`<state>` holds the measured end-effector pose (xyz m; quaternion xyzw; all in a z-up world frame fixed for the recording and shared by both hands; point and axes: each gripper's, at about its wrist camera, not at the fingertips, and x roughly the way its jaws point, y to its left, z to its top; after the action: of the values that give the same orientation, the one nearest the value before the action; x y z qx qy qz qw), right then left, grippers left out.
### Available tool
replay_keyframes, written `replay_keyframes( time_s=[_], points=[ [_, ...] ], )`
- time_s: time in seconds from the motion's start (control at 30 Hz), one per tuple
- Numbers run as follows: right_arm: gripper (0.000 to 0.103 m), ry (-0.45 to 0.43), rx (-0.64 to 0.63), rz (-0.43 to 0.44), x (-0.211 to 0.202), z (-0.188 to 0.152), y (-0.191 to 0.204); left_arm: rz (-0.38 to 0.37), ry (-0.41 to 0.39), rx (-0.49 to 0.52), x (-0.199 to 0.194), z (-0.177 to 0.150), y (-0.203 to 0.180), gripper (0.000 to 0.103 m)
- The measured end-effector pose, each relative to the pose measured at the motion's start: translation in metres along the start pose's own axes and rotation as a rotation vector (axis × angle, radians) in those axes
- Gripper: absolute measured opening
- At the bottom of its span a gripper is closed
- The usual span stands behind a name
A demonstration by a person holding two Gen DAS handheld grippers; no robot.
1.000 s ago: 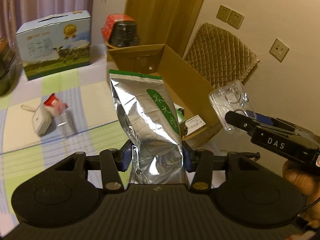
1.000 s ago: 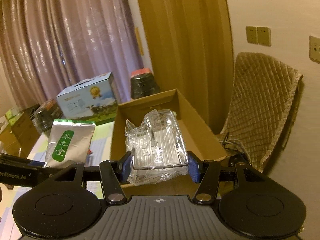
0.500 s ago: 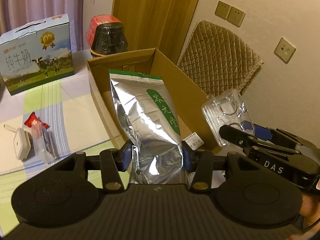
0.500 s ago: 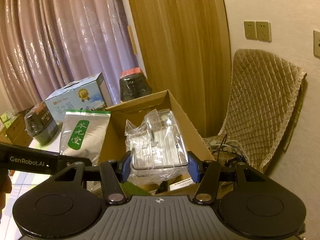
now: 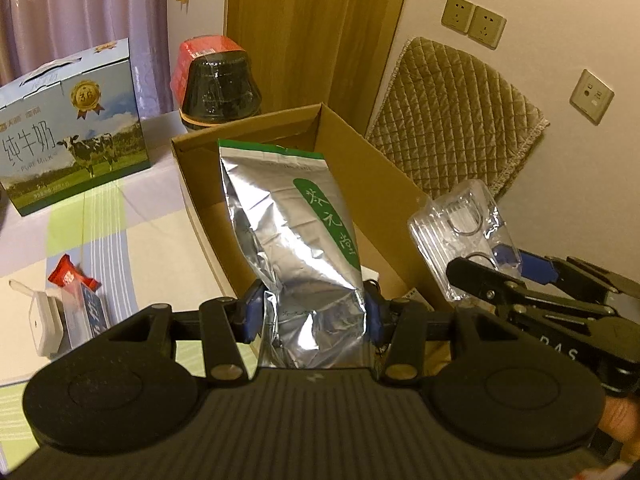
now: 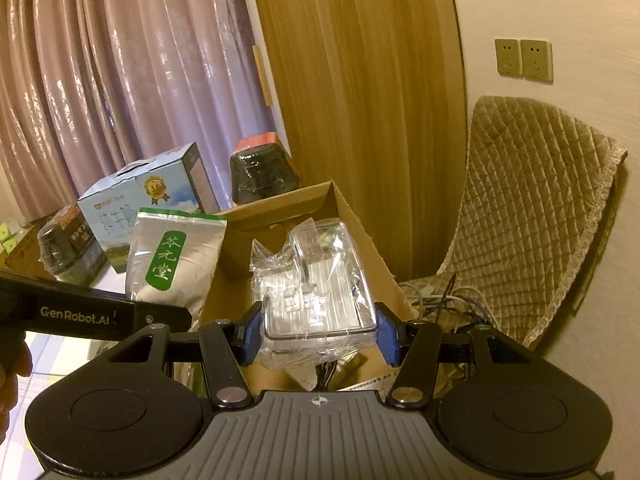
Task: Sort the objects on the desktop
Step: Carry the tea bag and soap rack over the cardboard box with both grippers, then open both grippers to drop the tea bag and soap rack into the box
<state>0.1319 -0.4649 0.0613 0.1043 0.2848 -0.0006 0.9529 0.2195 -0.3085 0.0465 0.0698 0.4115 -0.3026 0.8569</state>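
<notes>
Left hand-held gripper (image 5: 314, 316) clamped on silver foil pouch (image 5: 294, 236), right hand-held gripper (image 6: 320, 330) clamped on clear plastic case (image 6: 320, 284); both held over open cardboard box (image 5: 384, 192).

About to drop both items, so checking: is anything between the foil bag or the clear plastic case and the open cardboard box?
Nothing visible blocks either. The foil bag and clear plastic case hang over the open cardboard box, whose top is uncovered; a few small items already lie inside.

Milk carton (image 5: 68, 136) and dark jar (image 5: 218, 84) on checked bench (image 5: 132, 232); quilted chair (image 6: 536, 208), wall sockets (image 5: 474, 21), curtains (image 6: 132, 64).
</notes>
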Motion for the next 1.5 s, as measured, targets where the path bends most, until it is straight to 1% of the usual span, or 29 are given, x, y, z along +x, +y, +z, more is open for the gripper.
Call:
replay_keyframes(
  time_s=[0.1, 0.4, 0.77, 0.9, 1.0, 1.1, 1.27, 1.33, 1.5],
  points=[
    [0.053, -0.001, -0.004, -0.002, 0.005, 0.002, -0.001, 0.021, -0.009, 0.018, 0.005, 0.003, -0.002, 0.044],
    [0.053, 0.005, -0.009, -0.015, 0.02, 0.003, -0.005, 0.052, -0.028, 0.032, 0.019, 0.009, -0.004, 0.043],
    [0.053, 0.038, -0.022, -0.027, 0.044, 0.003, -0.006, 0.042, -0.015, 0.043, 0.043, 0.024, 0.002, 0.043],
    [0.053, 0.048, -0.018, -0.033, 0.051, 0.004, -0.007, 0.044, -0.01, 0.039, 0.053, 0.03, 0.006, 0.043],
    [0.053, 0.054, -0.016, -0.032, 0.056, 0.005, -0.008, 0.037, -0.015, 0.02, 0.056, 0.035, 0.01, 0.046],
    [0.053, 0.061, -0.016, -0.032, 0.059, 0.005, -0.007, 0.032, -0.031, 0.012, 0.053, 0.039, 0.014, 0.044],
    [0.053, 0.063, -0.015, -0.026, 0.062, 0.007, -0.004, 0.03, -0.062, 0.006, 0.038, 0.045, 0.018, 0.046],
    [0.053, 0.063, -0.013, -0.016, 0.065, 0.009, -0.002, 0.027, -0.074, -0.009, 0.031, 0.045, 0.022, 0.048],
    [0.054, 0.045, -0.004, 0.0, 0.065, 0.017, 0.001, 0.036, -0.085, -0.017, 0.016, 0.039, 0.03, 0.05]
  ],
)
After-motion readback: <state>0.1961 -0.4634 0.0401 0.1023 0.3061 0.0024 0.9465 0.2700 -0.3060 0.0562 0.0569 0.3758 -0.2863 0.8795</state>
